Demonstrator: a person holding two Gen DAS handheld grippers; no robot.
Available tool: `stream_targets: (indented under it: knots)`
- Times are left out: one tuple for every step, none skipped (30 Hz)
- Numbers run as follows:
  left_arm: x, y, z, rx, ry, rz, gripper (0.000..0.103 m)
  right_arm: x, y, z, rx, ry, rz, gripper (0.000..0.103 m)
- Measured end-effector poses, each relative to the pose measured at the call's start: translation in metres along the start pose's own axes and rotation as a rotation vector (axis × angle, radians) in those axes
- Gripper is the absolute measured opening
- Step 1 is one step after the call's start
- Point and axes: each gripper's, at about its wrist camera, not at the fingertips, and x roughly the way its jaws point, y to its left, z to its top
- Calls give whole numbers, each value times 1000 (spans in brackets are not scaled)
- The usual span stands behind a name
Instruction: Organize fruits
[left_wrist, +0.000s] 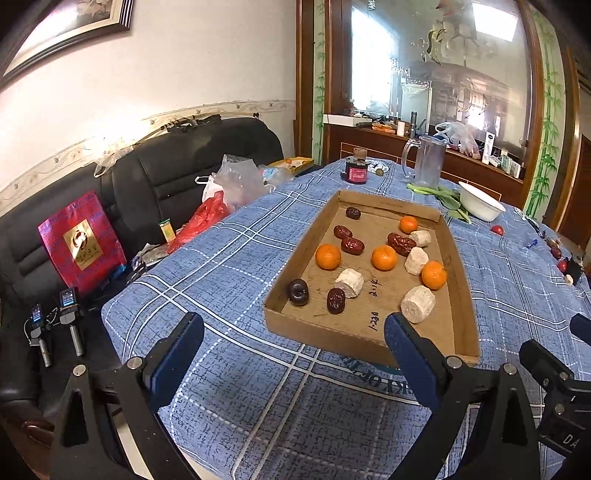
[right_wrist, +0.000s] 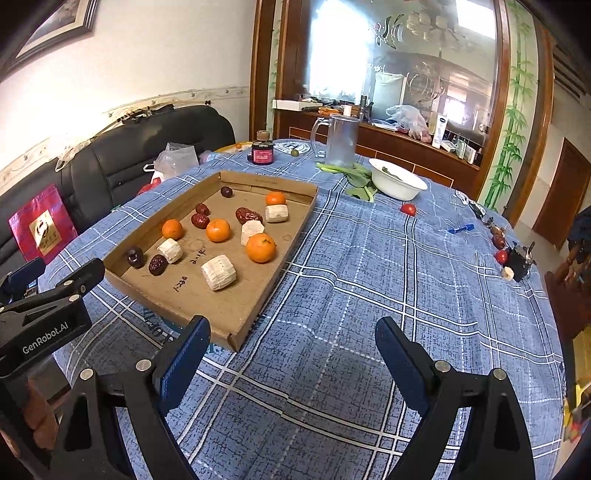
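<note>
A worktop (right_wrist: 369, 280) draped in blue plaid cloth is seen beside a black sofa (left_wrist: 155, 177). The cardboard tray (right_wrist: 258, 314) on it holds mandarins (right_wrist: 260, 248), red dates (right_wrist: 248, 215) and pale cylinders. Both the left claw (left_wrist: 293, 354) and right claw (right_wrist: 291, 356) are held apart, empty. A blue pen (right_wrist: 461, 229) is shown plainly only in the right view.

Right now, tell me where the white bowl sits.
In the right wrist view the white bowl stands on the blue checked cloth, beyond the cardboard tray's far right corner, beside the green leaves.
</note>
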Motion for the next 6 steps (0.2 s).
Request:
stream_targets:
  knots:
    - [0, 0, -1, 0, 4, -1, 98, 0, 1, 0, -3, -1, 1, 93]
    - [0, 0, -1, 1, 4, -1, 98, -1, 1, 0, -5, -1, 1, 93]
    - [0, 0, -1, 5, 3, 0, 98, -2, 1, 0, -6, -3, 1, 93]
    - [0, -1, -2, 8, 5, 2, 98, -2, 0, 0, -6, -3, 2, 93]
    - [0, -2, -2, 12, 9, 3, 98, -2, 0, 0, -6, -3, 2, 93]
    - [0, -3, -2, 16, 13, 3, 98, -2, 0, 0, -4, -2, 5, 93]
